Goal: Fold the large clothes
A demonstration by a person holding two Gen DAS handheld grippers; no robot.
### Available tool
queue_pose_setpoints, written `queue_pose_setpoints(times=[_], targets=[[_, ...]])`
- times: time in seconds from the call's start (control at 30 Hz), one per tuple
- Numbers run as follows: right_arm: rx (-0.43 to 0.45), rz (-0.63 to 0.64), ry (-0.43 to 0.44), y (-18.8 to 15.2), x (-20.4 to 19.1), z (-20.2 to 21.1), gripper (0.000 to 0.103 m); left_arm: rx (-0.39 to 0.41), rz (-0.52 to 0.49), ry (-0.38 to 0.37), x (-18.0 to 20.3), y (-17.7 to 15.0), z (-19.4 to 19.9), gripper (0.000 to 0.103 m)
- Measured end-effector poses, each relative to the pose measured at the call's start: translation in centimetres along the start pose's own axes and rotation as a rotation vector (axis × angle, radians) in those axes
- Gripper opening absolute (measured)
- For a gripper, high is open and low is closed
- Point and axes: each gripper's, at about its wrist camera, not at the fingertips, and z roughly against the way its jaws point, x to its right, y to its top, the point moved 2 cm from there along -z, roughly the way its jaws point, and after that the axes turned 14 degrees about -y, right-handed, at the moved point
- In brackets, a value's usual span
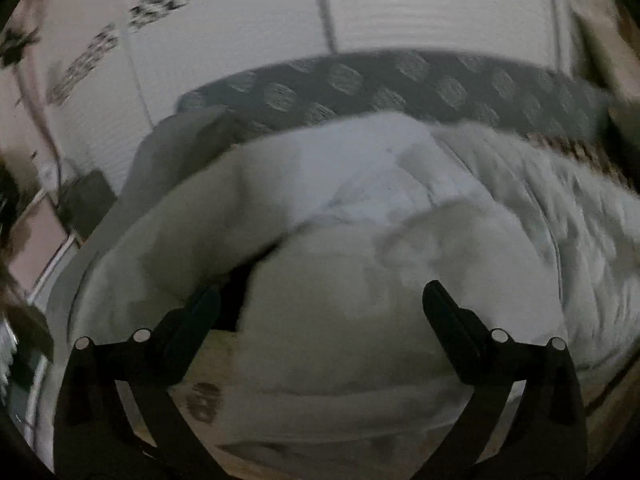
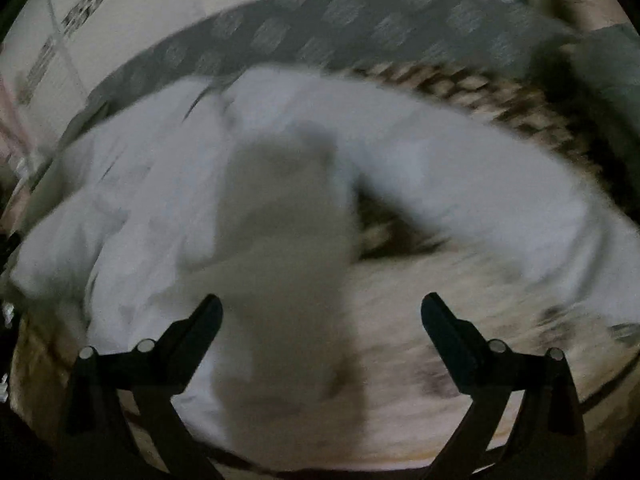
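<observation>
A large white garment [image 1: 360,208] lies spread and rumpled over a bed, blurred by motion. In the left wrist view my left gripper [image 1: 320,300] hangs open just above a pale fold of it, with nothing between its black fingers [image 1: 448,320]. In the right wrist view the same white garment [image 2: 160,184] fills the left and middle, with a raised pale fold [image 2: 280,248] running down between the fingers. My right gripper [image 2: 320,312] is open above that fold, and its pads do not press on the cloth.
A grey patterned cushion or headboard [image 1: 400,84] runs along the far side of the bed. A brown and cream patterned blanket [image 2: 460,84] lies under the garment. A tiled wall [image 1: 240,32] stands behind. A dark box [image 1: 86,204] sits on the floor at the left.
</observation>
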Motion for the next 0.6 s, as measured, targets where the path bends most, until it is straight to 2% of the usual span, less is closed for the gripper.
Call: queue_pose_setpoints(times=[0.03, 0.07, 0.1, 0.13, 0.17, 0.2, 0.23, 0.27, 0.33, 0.47, 0.6], targets=[[-0.042, 0.028, 0.026, -0.7, -1.1, -0.9, 0.099, -0.042, -0.019, 0.000, 0.6, -0.6, -1.2, 0.100], [-0.105, 0.056, 0.067, -1.7, -2.5, -2.1, 0.097, -0.088, -0.020, -0.018, 0.8, -1.2, -2.6, 0.095], [-0.138, 0.062, 0.090, -2.3, -3.1, -2.7, 0.086, -0.115, -0.011, -0.038, 0.9, -1.7, -3.1, 0.068], [-0.148, 0.065, 0.087, -2.6, -3.5, -3.0, 0.069, -0.159, 0.008, -0.048, 0.5, -2.6, -4.0, 0.046], [-0.140, 0.065, 0.090, -2.6, -3.7, -2.9, 0.056, -0.175, 0.028, -0.050, 0.0, -3.6, -3.7, 0.037], [-0.139, 0.056, 0.119, -2.2, -3.7, -2.5, 0.036, -0.180, 0.049, -0.061, -0.3, -3.7, -4.0, 0.020], [-0.121, 0.043, 0.124, -1.6, -3.5, -1.8, 0.028, -0.180, 0.071, -0.081, -0.8, -3.6, -4.2, 0.005], [-0.102, 0.045, 0.117, -1.2, -3.3, -1.2, 0.020, -0.176, 0.089, -0.099, -1.0, -3.3, -4.2, 0.002], [-0.007, 0.050, 0.075, -0.2, -2.6, 1.3, 0.014, -0.151, 0.115, -0.123, -1.3, -2.9, -3.3, 0.000], [0.174, -0.036, 0.040, 1.7, 0.4, 7.3, 0.013, -0.077, 0.167, -0.157, -2.2, -1.1, -0.2, 0.000], [0.288, -0.063, 0.044, 1.4, 2.4, 12.8, 0.013, -0.019, 0.229, -0.184, -3.9, -0.1, 3.3, 0.000]])
